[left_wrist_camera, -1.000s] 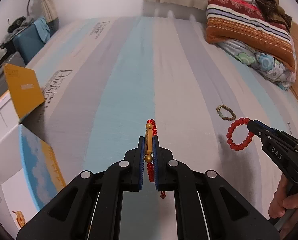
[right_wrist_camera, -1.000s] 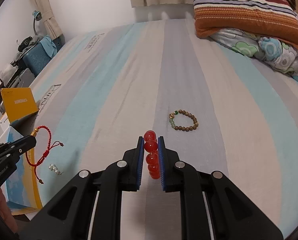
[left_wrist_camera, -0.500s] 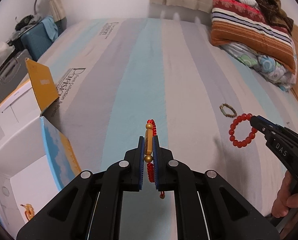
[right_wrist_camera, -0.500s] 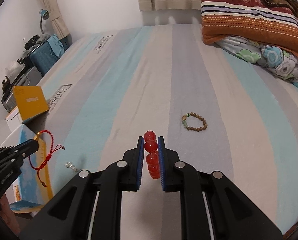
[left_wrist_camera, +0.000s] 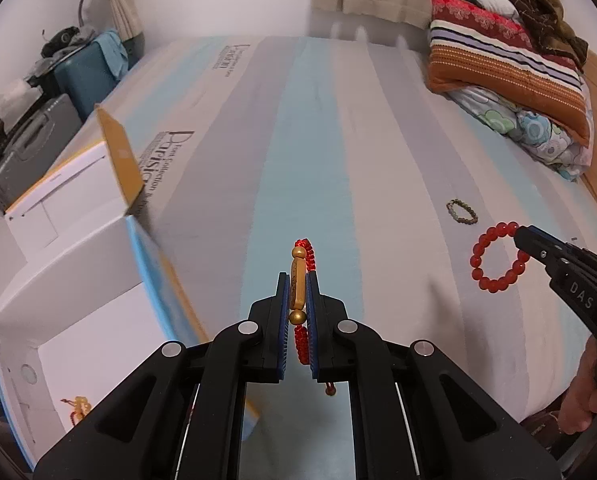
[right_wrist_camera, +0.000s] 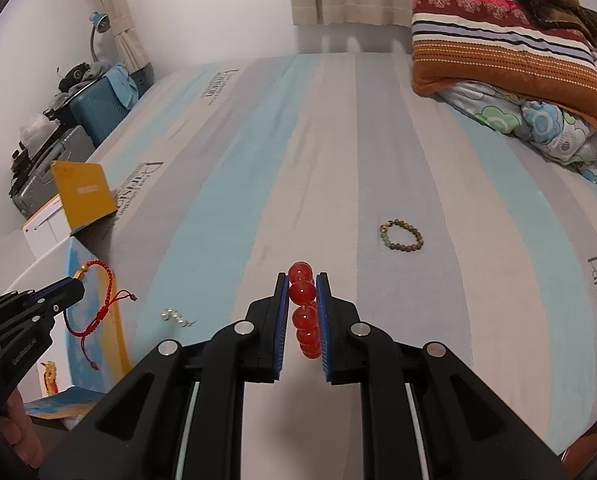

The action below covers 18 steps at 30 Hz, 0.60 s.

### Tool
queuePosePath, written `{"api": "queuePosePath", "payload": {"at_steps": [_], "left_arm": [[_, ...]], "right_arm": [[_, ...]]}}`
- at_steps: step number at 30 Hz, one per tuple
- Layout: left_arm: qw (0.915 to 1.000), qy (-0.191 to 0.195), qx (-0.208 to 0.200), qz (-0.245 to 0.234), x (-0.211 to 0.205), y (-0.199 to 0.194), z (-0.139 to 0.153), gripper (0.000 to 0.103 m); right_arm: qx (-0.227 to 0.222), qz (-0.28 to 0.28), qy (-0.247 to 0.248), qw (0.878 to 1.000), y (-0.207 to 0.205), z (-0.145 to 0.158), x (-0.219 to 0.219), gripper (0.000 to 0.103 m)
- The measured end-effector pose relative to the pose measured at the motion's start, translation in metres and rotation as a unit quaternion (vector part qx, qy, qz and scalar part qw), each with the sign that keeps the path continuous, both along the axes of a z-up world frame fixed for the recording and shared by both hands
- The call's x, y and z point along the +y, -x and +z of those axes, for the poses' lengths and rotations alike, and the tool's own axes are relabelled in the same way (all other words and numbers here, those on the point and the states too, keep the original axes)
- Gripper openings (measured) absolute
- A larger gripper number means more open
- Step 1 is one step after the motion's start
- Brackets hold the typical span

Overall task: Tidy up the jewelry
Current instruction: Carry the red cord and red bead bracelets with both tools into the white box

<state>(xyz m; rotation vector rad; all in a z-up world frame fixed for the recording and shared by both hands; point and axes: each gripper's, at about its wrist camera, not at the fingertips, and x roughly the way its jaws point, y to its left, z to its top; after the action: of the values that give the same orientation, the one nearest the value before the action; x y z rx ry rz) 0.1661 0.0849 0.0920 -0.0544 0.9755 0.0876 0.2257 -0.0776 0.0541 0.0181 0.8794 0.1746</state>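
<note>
Left gripper (left_wrist_camera: 298, 292) clenched on the gold tube charm of a red cord bracelet (left_wrist_camera: 297, 290); the cord loop and knotted tail hang free below the blue pads. Grip on the rigid charm rather than the cord looks deliberate: soft cord would likely slip from the pads. In the right wrist view the bracelet dangles over the near wall of the open cardboard box (right_wrist_camera: 98, 320), which stands off the left edge of the bed (left_wrist_camera: 298, 160).

Right gripper (right_wrist_camera: 302, 308) grasping a red bead bracelet (right_wrist_camera: 304, 312), several beads pinched in line between the pads; the rest of the ring hangs clear of the sheet, as the left wrist view shows.

Box: flaps up, white interior; one small gold-and-red trinket (left_wrist_camera: 78, 406) lies on its floor, so the box is judged to be the collection point.

Remaining on the bed: wooden bead bracelet (right_wrist_camera: 401, 235) towards the right side, well apart from both grippers; a small string of pearly beads (right_wrist_camera: 176, 317) near the left edge, just beside the box.

Judgement: mid-task, both hands loaded. Left piece is nearest to release over the box; right piece has the bed's width to cross. Risk: the cord tail snagging on the box wall.
</note>
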Motion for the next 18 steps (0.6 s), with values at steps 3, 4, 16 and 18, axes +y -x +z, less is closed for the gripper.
{"api": "queuePosePath", "payload": {"at_steps": [3, 4, 16, 18], "left_arm": [[1.0000, 0.001, -0.003, 0.003, 0.010, 0.007, 0.005, 0.007], [1.0000, 0.000, -0.005, 0.005, 0.013, 0.009, 0.007, 0.007], [0.9987, -0.014, -0.025, 0.042, 0.065, 0.041, 0.033, 0.007], [0.9982, -0.016, -0.027, 0.050, 0.076, 0.048, 0.036, 0.007]], "right_arm": [[-0.002, 0.006, 0.003, 1.000, 0.005, 0.006, 0.010, 0.013], [-0.004, 0.009, 0.004, 1.000, 0.008, 0.009, 0.014, 0.013], [-0.017, 0.041, 0.002, 0.999, 0.025, 0.025, 0.065, 0.013], [-0.018, 0.046, 0.001, 0.999, 0.027, 0.026, 0.073, 0.013]]}}
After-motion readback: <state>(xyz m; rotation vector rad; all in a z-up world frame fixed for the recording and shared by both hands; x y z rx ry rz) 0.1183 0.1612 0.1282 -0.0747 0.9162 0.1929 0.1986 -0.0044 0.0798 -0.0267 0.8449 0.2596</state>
